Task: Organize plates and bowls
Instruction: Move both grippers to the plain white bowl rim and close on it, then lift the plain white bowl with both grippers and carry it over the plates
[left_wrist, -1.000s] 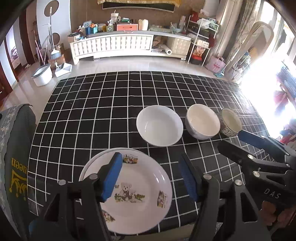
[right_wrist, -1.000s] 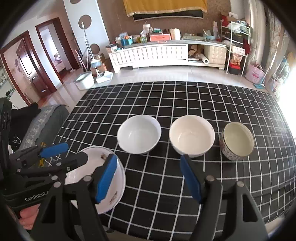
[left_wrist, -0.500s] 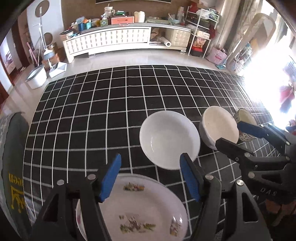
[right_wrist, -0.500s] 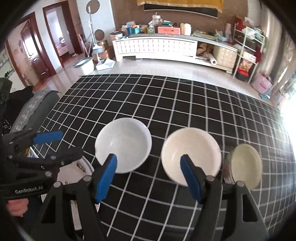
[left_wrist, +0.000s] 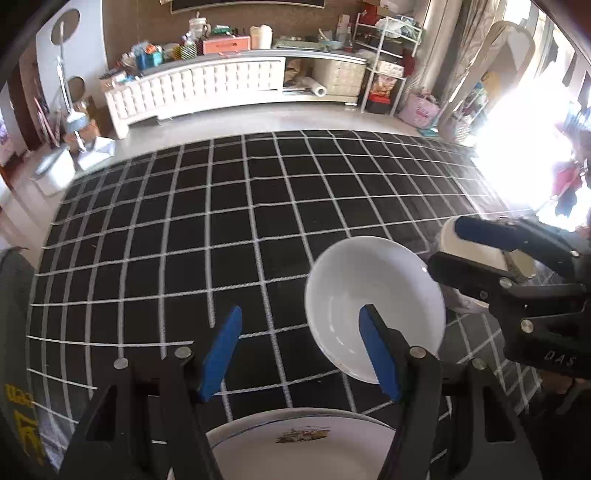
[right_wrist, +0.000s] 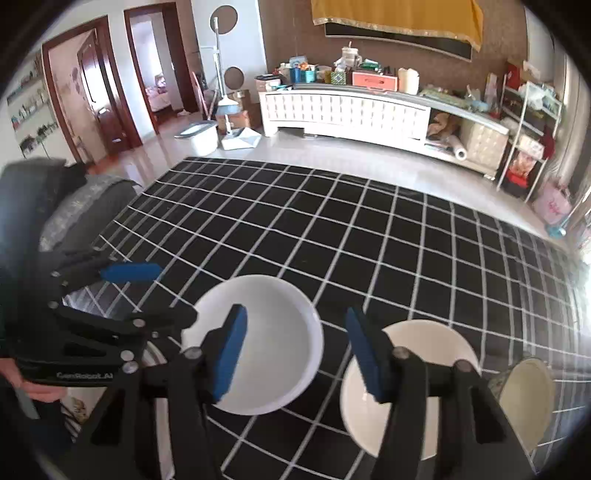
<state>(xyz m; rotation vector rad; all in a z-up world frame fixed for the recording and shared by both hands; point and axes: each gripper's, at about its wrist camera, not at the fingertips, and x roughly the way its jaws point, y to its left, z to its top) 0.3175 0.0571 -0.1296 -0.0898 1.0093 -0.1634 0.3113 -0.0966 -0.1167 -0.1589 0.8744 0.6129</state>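
Note:
A white bowl (left_wrist: 373, 299) (right_wrist: 273, 339) sits on the black checked tablecloth (left_wrist: 258, 221). A cream bowl (right_wrist: 424, 373) stands to its right, and a small patterned bowl (right_wrist: 528, 391) further right. A white plate with a bear print (left_wrist: 295, 446) lies at the near edge. My left gripper (left_wrist: 301, 350) is open and empty, above the plate, its right finger over the white bowl's near rim. My right gripper (right_wrist: 293, 354) is open and empty, low over the gap between the white and cream bowls. It also shows in the left wrist view (left_wrist: 447, 247), hiding much of the cream bowl (left_wrist: 480, 251).
A grey cushioned chair (right_wrist: 74, 206) stands at the table's left edge. The far half of the tablecloth (right_wrist: 332, 229) holds nothing. A long white cabinet (left_wrist: 207, 88) with clutter stands beyond the floor. Bright window glare fills the right side (left_wrist: 535, 129).
Both grippers have moved forward and lower towards the bowls. The plate has slid to the bottom edge of the left view. Both stay open.

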